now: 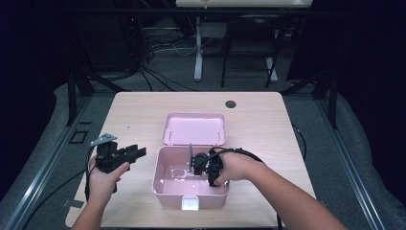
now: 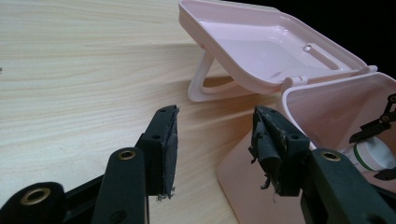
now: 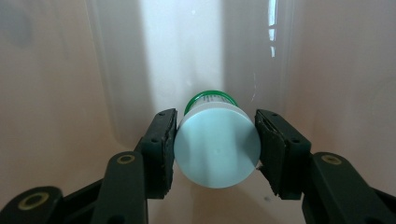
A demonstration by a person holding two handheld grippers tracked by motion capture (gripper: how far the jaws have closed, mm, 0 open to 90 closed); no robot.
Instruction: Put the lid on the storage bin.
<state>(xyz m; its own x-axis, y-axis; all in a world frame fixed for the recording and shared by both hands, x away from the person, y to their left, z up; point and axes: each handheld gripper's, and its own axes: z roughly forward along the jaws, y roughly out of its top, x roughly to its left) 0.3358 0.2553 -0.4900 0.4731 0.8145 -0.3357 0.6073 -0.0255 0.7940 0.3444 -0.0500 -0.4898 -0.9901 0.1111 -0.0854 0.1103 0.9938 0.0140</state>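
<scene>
Right gripper view: right claw (image 3: 215, 147) clamps smooth, round white-capped bottle (image 3: 217, 149).

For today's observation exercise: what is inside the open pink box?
Inside the pink box, the right gripper grips a small white-capped bottle with a green band. The bottle's label and base are hidden behind its cap. The box floor under the hand is covered.

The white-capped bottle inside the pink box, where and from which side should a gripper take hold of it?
Grip the round white cap across its sides, from above through the open top of the pink box. The box walls block any side approach, and the right gripper already brackets the cap this way.
</scene>
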